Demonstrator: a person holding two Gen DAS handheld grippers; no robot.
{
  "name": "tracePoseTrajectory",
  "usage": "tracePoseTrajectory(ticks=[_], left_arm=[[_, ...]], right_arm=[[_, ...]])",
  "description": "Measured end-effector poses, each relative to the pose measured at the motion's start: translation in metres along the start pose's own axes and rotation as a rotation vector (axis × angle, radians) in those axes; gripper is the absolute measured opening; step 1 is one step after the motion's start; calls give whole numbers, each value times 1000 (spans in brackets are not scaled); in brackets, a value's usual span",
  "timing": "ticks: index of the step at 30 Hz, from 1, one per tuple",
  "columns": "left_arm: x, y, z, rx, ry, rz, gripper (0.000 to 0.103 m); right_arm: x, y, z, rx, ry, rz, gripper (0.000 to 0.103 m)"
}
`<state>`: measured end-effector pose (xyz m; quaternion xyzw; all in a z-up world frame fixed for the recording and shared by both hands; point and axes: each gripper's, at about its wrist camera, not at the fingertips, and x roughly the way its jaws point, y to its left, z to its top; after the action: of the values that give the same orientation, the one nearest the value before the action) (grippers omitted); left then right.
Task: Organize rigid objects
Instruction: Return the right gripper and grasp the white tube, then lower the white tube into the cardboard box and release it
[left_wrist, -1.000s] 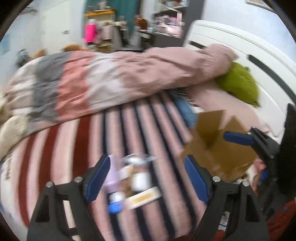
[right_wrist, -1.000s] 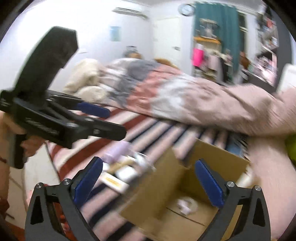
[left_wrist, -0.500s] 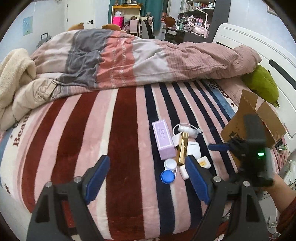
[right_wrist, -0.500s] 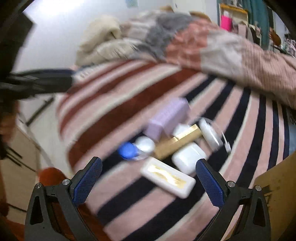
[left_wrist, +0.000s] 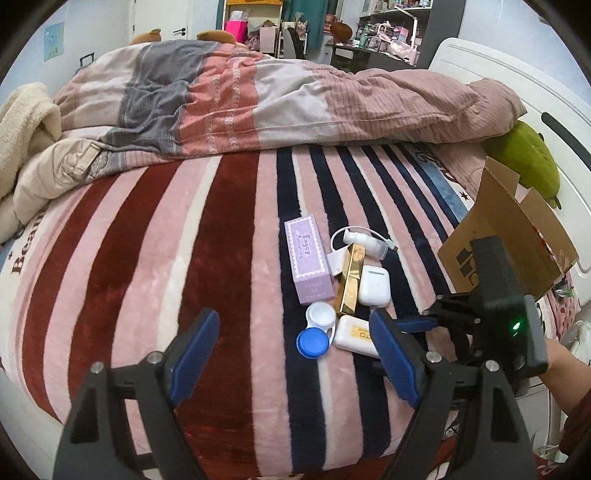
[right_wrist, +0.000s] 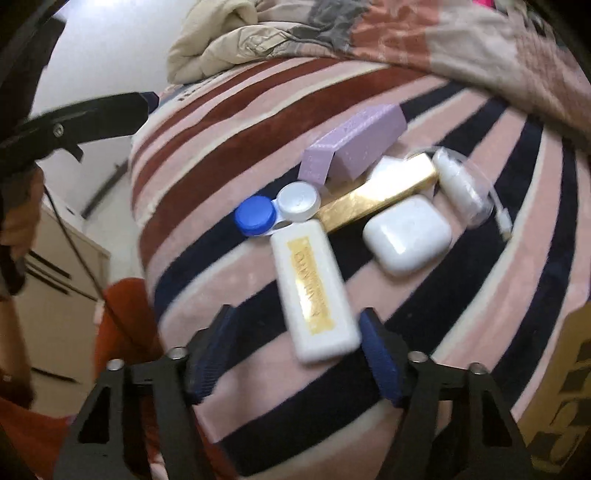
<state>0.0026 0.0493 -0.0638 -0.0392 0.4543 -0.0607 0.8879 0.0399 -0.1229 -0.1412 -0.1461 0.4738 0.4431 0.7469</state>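
Right gripper (right_wrist: 295, 354) fingers just narrowing, straddling white case (right_wrist: 314, 291) end, not yet pinching. Left gripper (left_wrist: 291, 354) spread, empty, waiting. Box (left_wrist: 517, 236) near for drop-off.

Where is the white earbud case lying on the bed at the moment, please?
In the left wrist view the white earbud case lies right of centre on the striped blanket, against the gold box.

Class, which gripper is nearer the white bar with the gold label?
Right. The right gripper straddles the white bar, its jaws just closing; the left gripper hangs open farther back.
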Motion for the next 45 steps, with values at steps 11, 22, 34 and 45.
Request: tracePoseTrajectory(ticks=[11, 22, 34, 45], left_arm=[[5, -3, -3, -19, 39, -25, 81], [-25, -65, 41, 53, -34, -303, 62], [3, -196, 118, 235, -31, -486, 40], [44, -250, 119, 281, 108, -436, 41]], right_arm=[[14, 17, 12, -137, -27, -99, 31], [-117, 37, 12, -111, -326, -83, 31], [-224, -46, -21, 75, -439, -197, 31], [-225, -104, -46, 166, -276, -227, 31]])
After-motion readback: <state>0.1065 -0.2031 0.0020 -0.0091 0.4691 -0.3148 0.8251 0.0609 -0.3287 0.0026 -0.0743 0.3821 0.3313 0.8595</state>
